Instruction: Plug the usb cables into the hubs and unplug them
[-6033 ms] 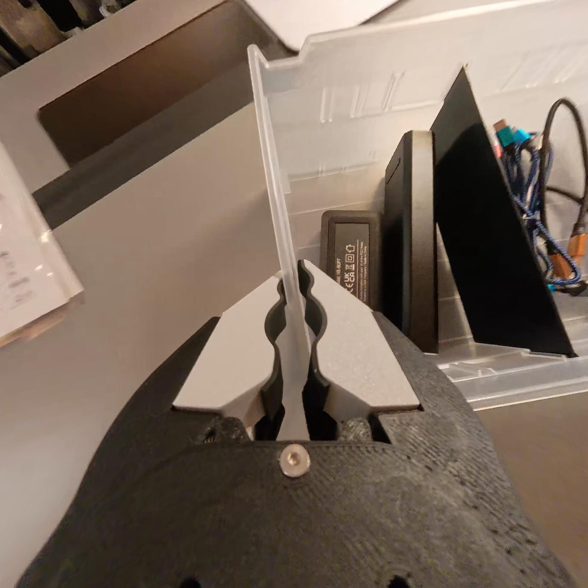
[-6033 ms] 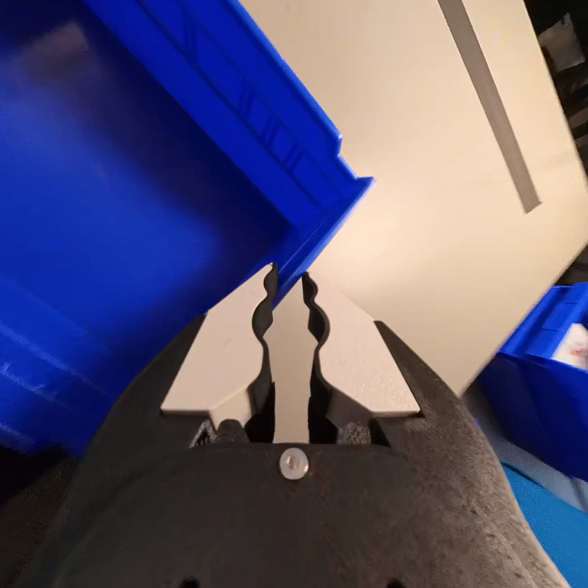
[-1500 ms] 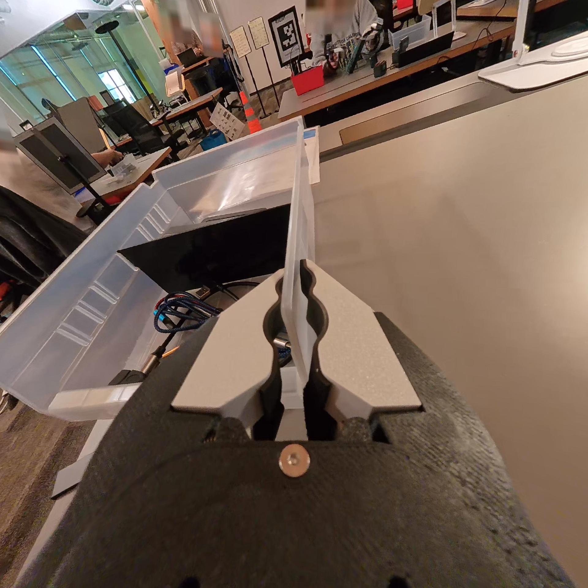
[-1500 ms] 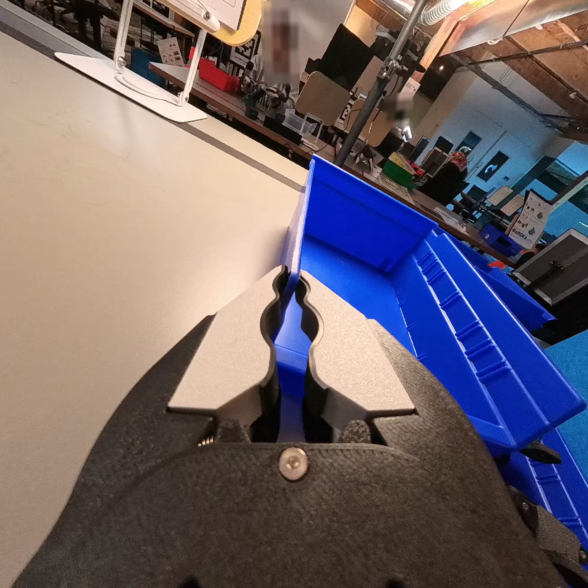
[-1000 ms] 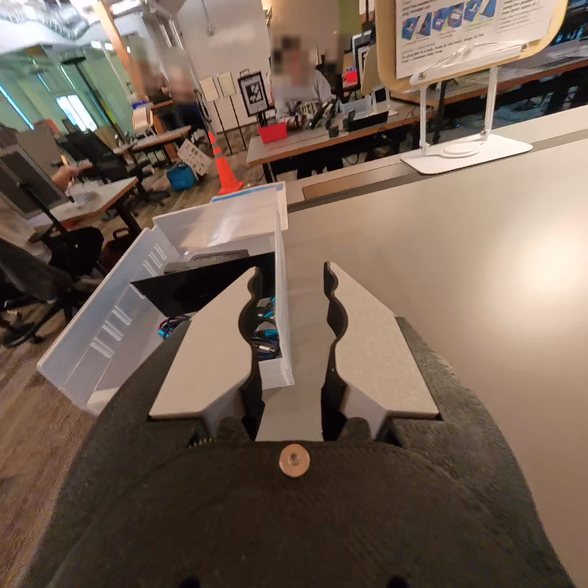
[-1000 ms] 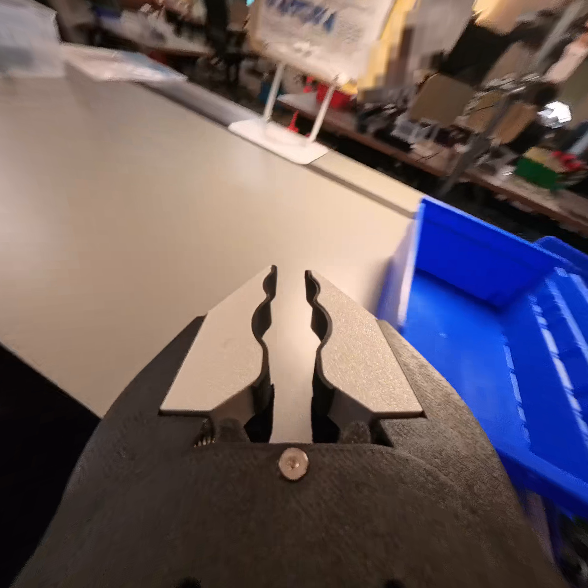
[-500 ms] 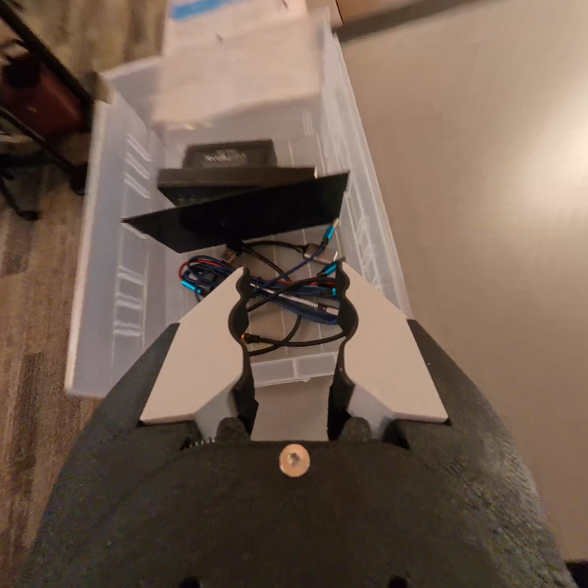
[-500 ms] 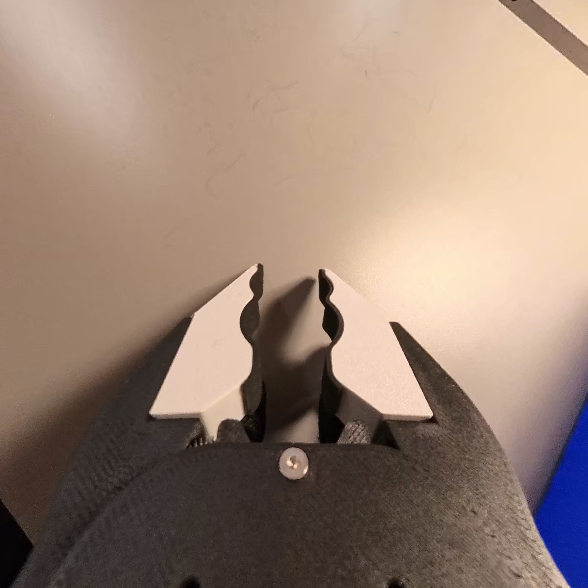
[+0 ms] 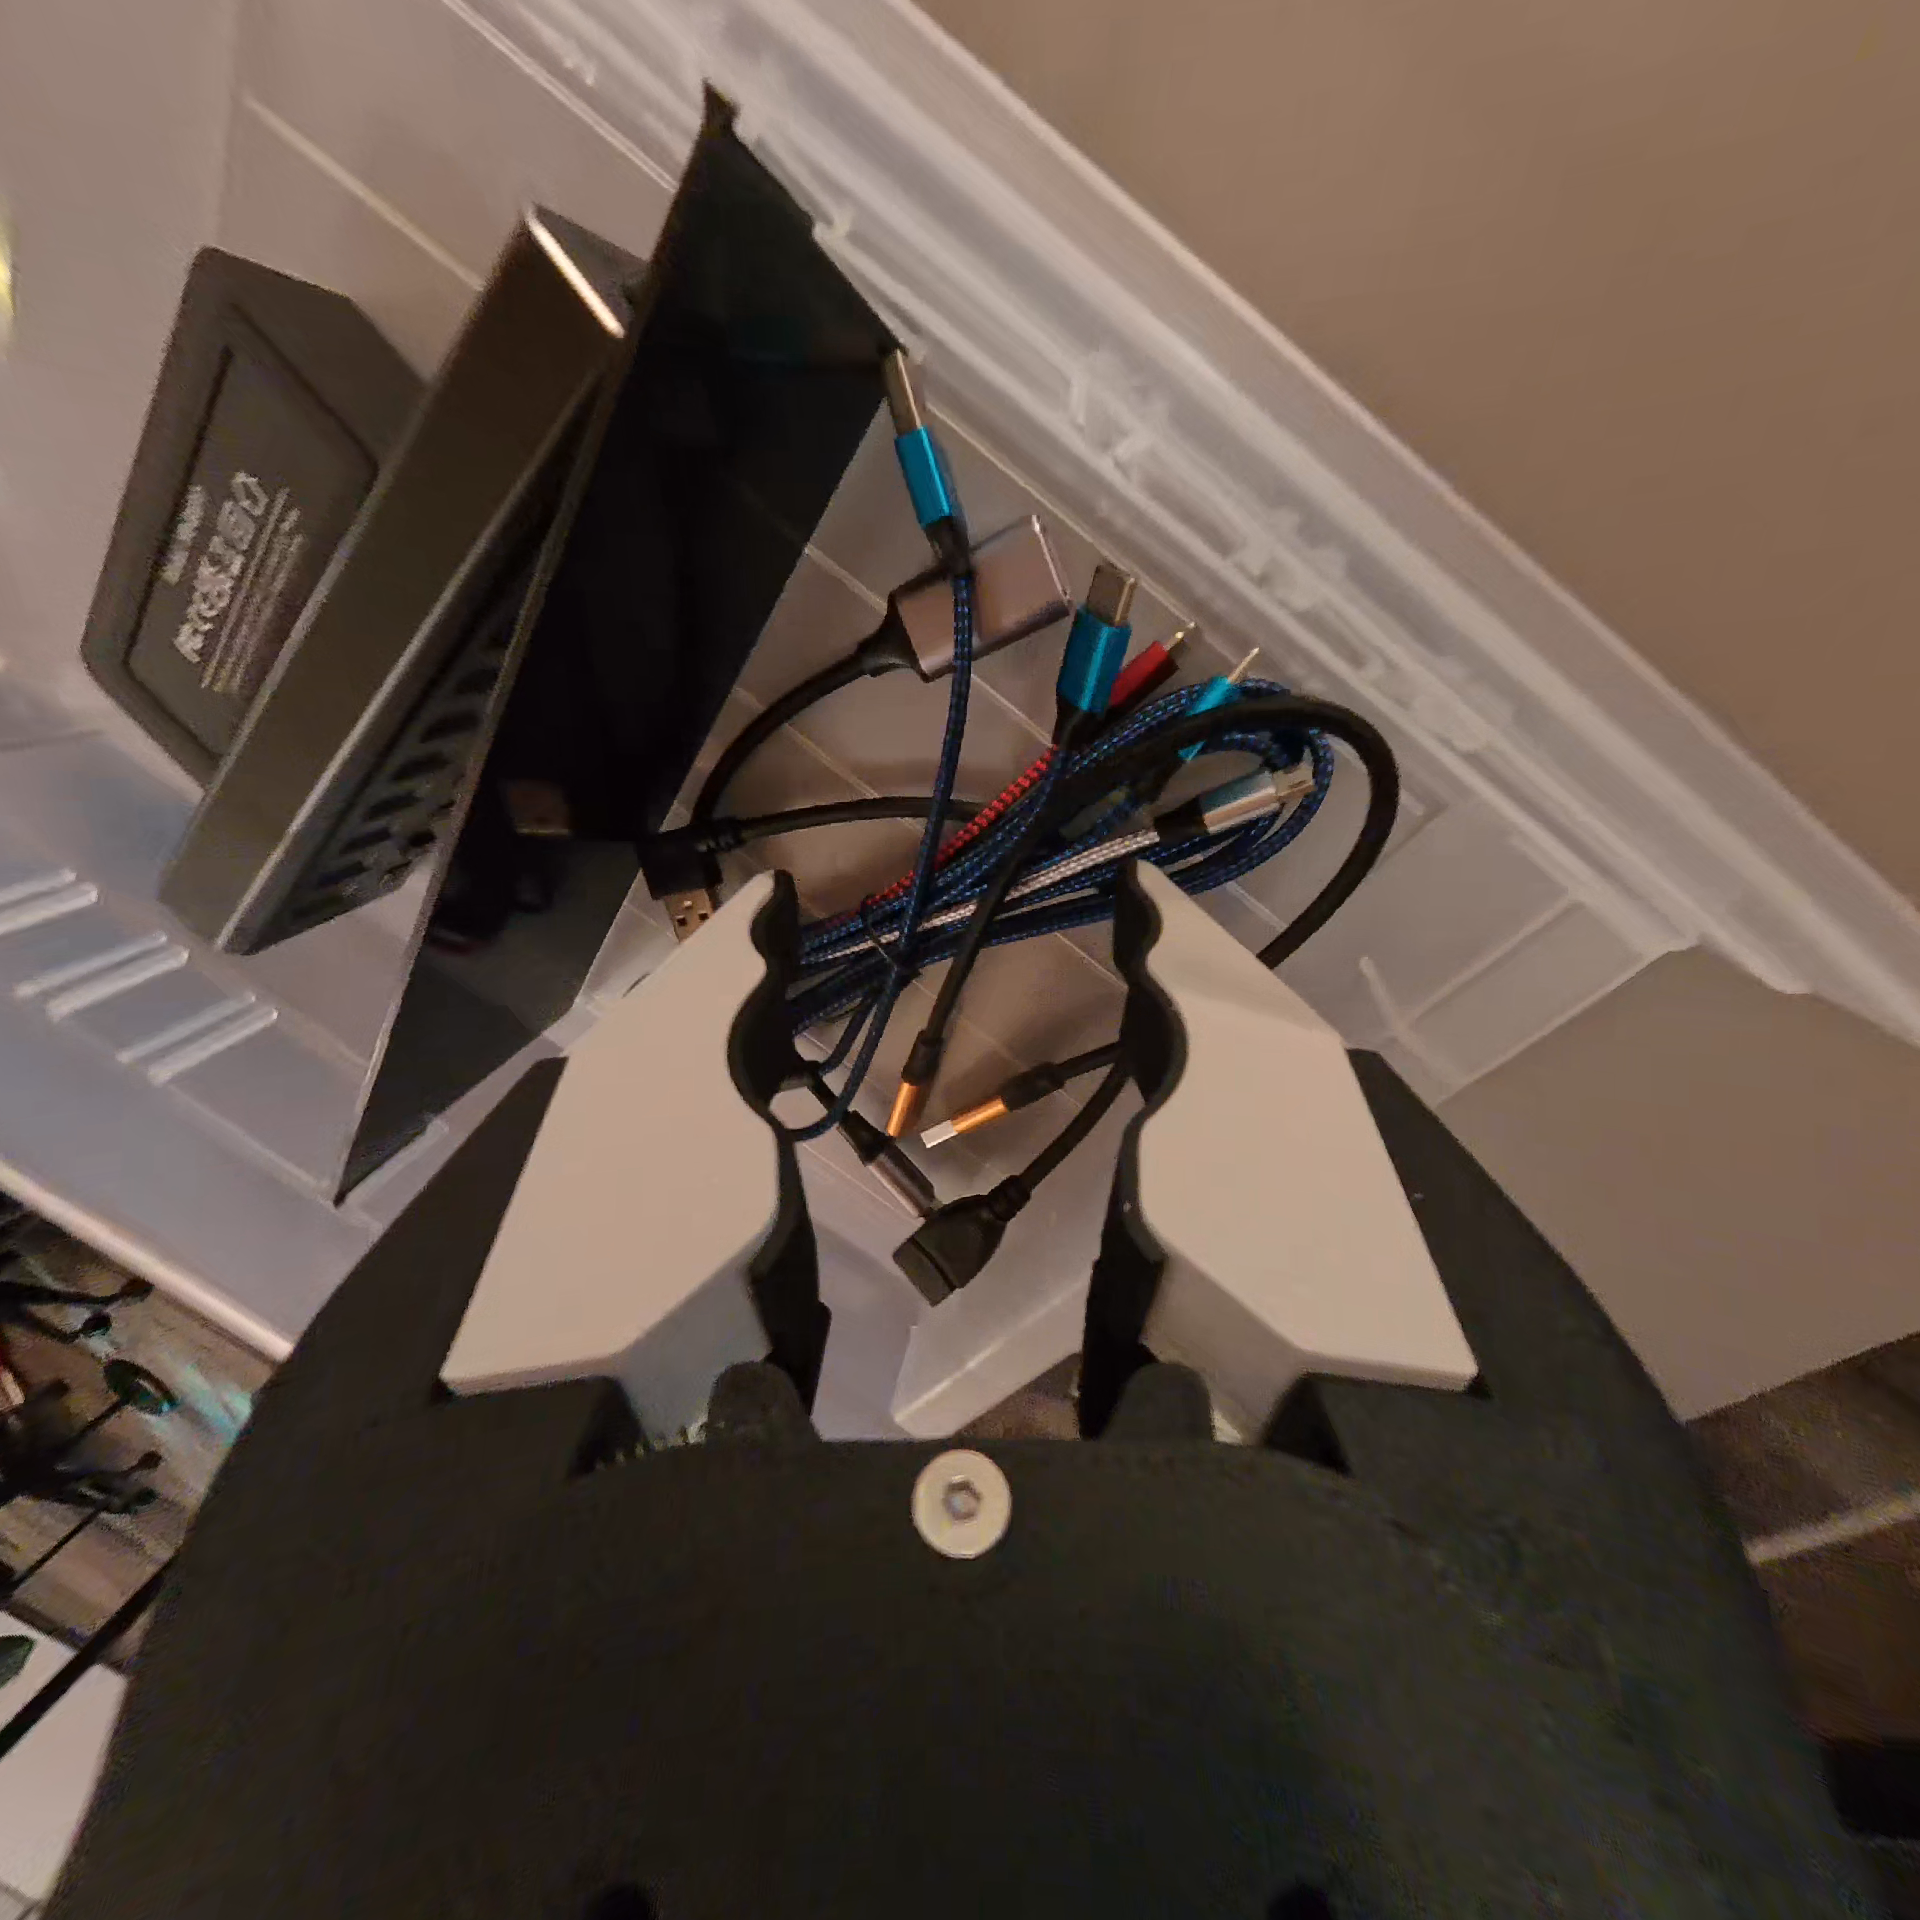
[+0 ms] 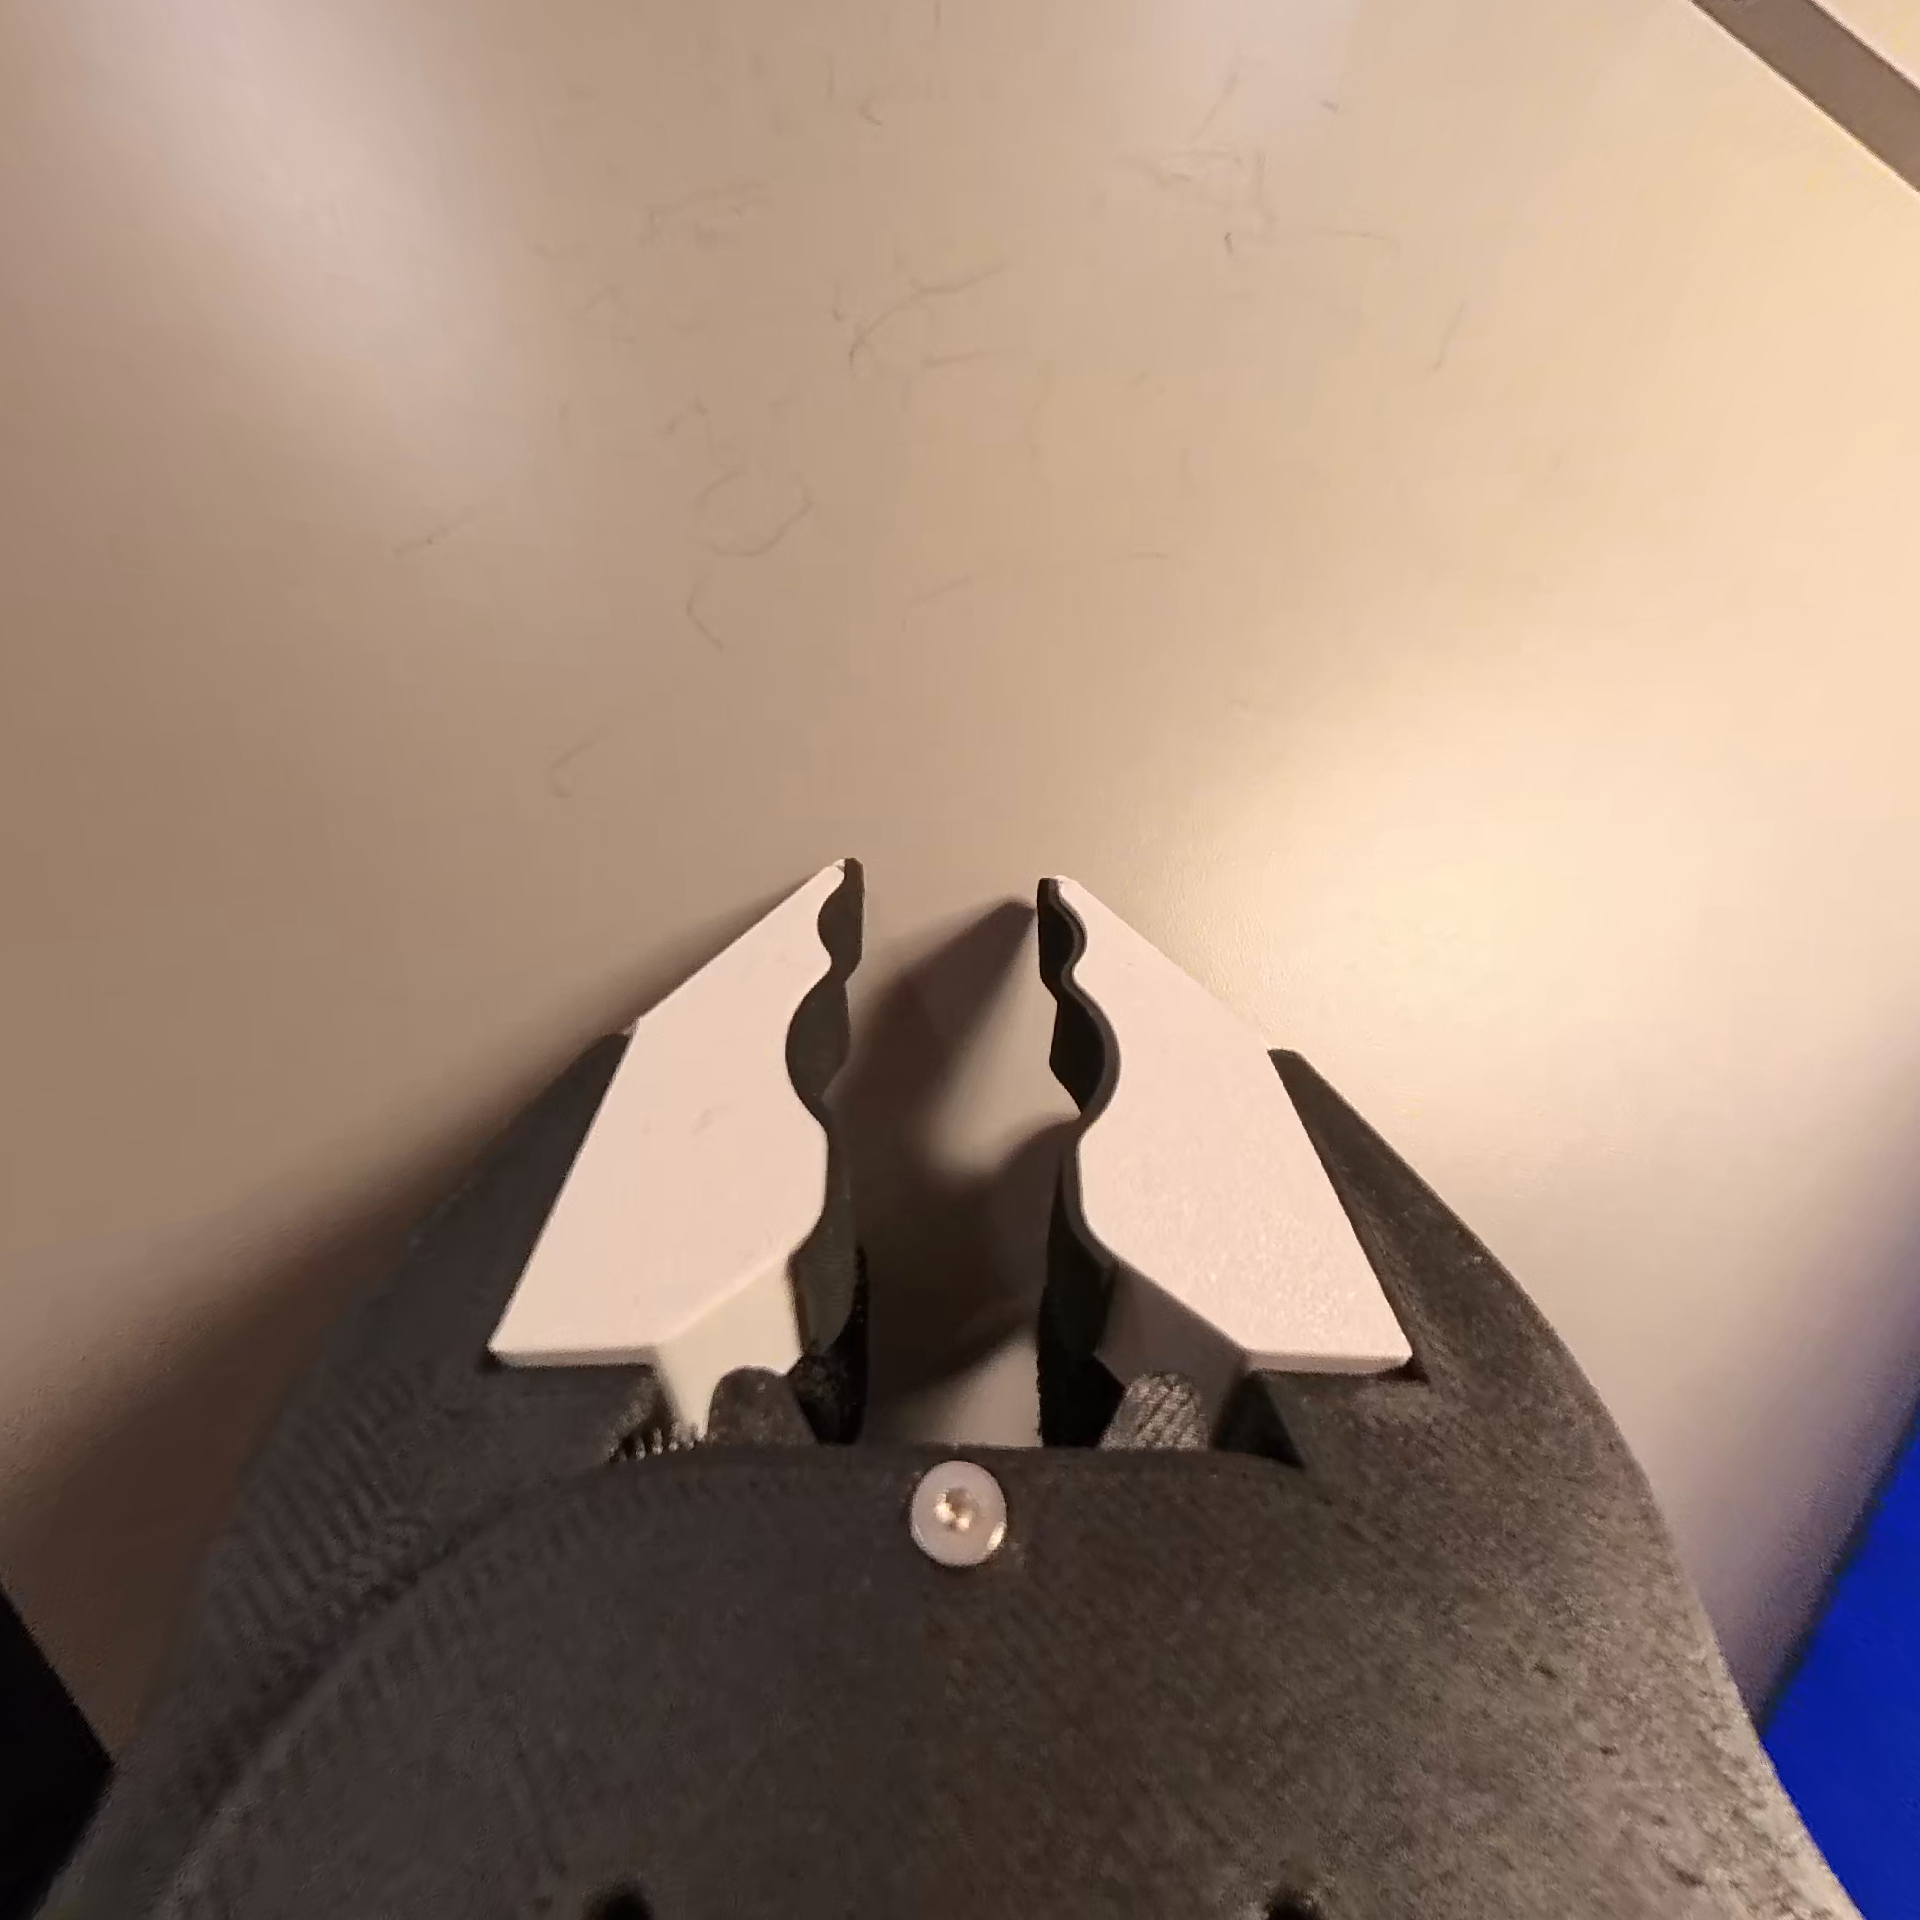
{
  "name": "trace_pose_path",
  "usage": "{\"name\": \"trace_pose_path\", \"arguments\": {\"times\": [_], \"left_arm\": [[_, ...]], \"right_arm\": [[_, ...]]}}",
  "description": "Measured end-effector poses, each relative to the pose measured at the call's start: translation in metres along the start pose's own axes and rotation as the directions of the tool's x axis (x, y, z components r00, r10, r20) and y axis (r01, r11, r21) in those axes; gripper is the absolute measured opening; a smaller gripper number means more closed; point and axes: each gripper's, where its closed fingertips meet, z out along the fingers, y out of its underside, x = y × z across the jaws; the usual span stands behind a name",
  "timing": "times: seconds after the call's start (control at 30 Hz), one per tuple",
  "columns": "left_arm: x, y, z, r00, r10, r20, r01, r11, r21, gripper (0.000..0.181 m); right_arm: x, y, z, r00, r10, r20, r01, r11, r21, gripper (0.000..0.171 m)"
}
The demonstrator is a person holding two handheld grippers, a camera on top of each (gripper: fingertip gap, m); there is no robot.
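Since half a second ago: left hand-held gripper (image 9: pixel 945 894) has dropped closer over the clear bin (image 9: pixel 1195 395), view rotated so the bin's long wall now runs from 11 to 4 o'clock. Right hand-held gripper (image 10: pixel 951 883) barely shifted; same bare counter (image 10: pixel 935 416) beneath it.

Left: jaws spread wide, nothing between them. Directly under the tips, the tangle of usb cables (image 9: pixel 1091 821): blue braid, red braid, black leads, plugs fanning toward 1 o'clock. Two orange-collared plugs (image 9: pixel 940 1117) lie loose in the gap between the fingers. At 10 o'clock a black divider panel (image 9: pixel 675 582) leans across the bin; behind it a grey hub (image 9: pixel 416 603) with a row of ports, and a second black hub (image 9: pixel 223 509) farther toward 9.

Right: jaws parted, empty, tips close to the counter. Blue bin corner (image 10: pixel 1870 1621) at 4 o'clock.

Risks, as judged:
- Closing on the bundle would likely catch several strands; lifting then drags the whole knot, perhaps snagging the divider.
- Pinching braid rather than a plug body leaves no control of plug orientation for insertion.
- Hubs sit wedged behind the leaning panel; reaching for them could tip it onto the cables.
- Slippery bin may slide if pulled unbraced.
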Motion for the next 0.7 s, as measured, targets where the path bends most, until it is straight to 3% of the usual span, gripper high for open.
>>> {"name": "trace_pose_path", "arguments": {"times": [0.13, 0.3, 0.53, 0.7], "left_arm": [[-0.002, 0.010, 0.015, 0.996, 0.066, -0.064, -0.072, 0.993, -0.092, 0.059], [0.008, 0.009, 0.019, 0.983, 0.048, -0.175, -0.064, 0.994, -0.089, 0.042], [0.008, 0.009, 0.005, 0.987, 0.017, -0.158, -0.023, 0.999, -0.038, 0.043], [0.005, 0.018, 0.003, 0.991, 0.071, -0.111, -0.082, 0.992, -0.092, 0.046]], "right_arm": [[0.000, 0.000, 0.000, 1.000, -0.004, -0.002, 0.004, 1.000, 0.001, 0.034], [0.000, 0.000, 0.000, 1.000, -0.004, -0.001, 0.004, 1.000, 0.001, 0.034], [0.000, -0.001, 0.000, 1.000, -0.018, -0.011, 0.018, 1.000, 0.003, 0.033], [-0.002, -0.001, 0.000, 0.999, -0.031, -0.013, 0.031, 1.000, 0.005, 0.031]]}}
